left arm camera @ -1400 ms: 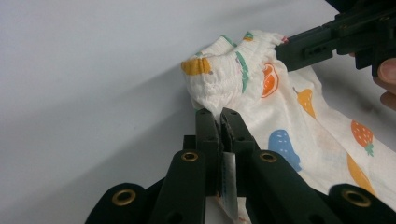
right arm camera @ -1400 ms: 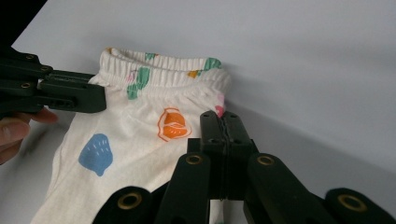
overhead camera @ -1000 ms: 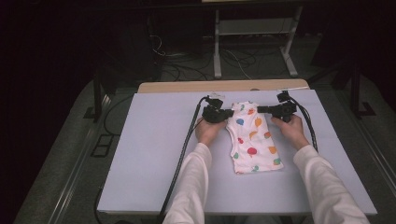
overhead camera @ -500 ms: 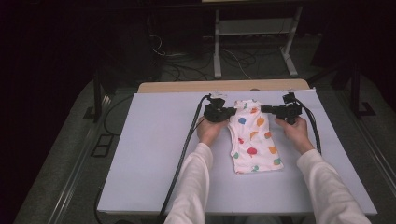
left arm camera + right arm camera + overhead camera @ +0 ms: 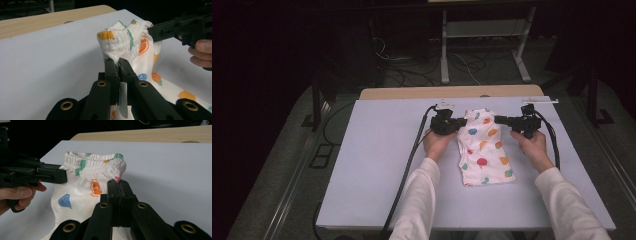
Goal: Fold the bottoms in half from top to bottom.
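A small white garment (image 5: 482,148) printed with coloured fruit lies on the white table (image 5: 372,170), its elastic waistband at the far end. My left gripper (image 5: 461,121) is shut on the waistband's left corner (image 5: 112,47), with cloth bunched between the jaws (image 5: 117,63). My right gripper (image 5: 499,119) is shut on the waistband's right corner (image 5: 117,178). The two grippers point at each other and hold the waistband a little off the table. In the left gripper view the right gripper (image 5: 153,32) comes in from the right; in the right gripper view the left gripper (image 5: 62,176) comes in from the left.
A wooden strip (image 5: 452,92) runs along the table's far edge. Black cables (image 5: 409,165) trail from the left gripper over the near edge, and another loops at the right (image 5: 555,142). A white metal frame (image 5: 482,45) stands on the dark floor beyond.
My right gripper has shifted a little to the right, drawing the waistband wider. The left gripper has barely moved. Both stay shut on the cloth.
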A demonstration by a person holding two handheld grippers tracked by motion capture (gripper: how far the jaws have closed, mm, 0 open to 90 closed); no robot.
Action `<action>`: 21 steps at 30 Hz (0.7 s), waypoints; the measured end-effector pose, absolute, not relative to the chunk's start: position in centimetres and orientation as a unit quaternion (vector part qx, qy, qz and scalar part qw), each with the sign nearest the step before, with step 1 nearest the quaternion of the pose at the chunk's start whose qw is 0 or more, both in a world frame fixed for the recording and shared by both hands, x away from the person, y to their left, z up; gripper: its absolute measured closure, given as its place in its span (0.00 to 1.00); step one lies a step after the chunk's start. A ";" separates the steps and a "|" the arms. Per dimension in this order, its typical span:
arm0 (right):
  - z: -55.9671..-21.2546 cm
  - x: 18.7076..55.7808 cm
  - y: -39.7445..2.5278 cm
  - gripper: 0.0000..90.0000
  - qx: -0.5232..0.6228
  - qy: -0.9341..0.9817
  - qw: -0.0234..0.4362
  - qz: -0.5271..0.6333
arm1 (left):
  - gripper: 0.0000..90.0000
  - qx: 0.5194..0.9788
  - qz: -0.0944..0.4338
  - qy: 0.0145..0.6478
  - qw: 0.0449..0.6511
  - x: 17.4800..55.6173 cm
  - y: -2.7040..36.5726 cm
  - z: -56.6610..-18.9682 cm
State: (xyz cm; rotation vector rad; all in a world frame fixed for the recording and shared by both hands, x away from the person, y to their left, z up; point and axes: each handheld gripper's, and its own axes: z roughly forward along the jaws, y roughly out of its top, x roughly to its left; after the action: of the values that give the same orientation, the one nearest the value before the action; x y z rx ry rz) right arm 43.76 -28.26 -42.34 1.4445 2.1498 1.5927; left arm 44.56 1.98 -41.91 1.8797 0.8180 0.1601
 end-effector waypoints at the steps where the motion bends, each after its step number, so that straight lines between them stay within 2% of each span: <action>1: -42.3 43.6 -28.2 0.98 0.473 0.707 0.051 0.523 | 0.96 0.783 0.067 0.339 0.518 44.4 2.0 -41.8; 21: -41.7 40.9 -28.3 0.98 0.467 0.707 0.065 0.527 | 0.96 0.797 0.054 0.305 0.518 42.3 2.3 -40.5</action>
State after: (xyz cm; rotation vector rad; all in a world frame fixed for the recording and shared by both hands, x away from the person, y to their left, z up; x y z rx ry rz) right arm 40.85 -28.34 -41.73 1.4099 2.1323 1.5915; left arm 42.28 2.26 -40.48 1.9122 0.7328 0.1286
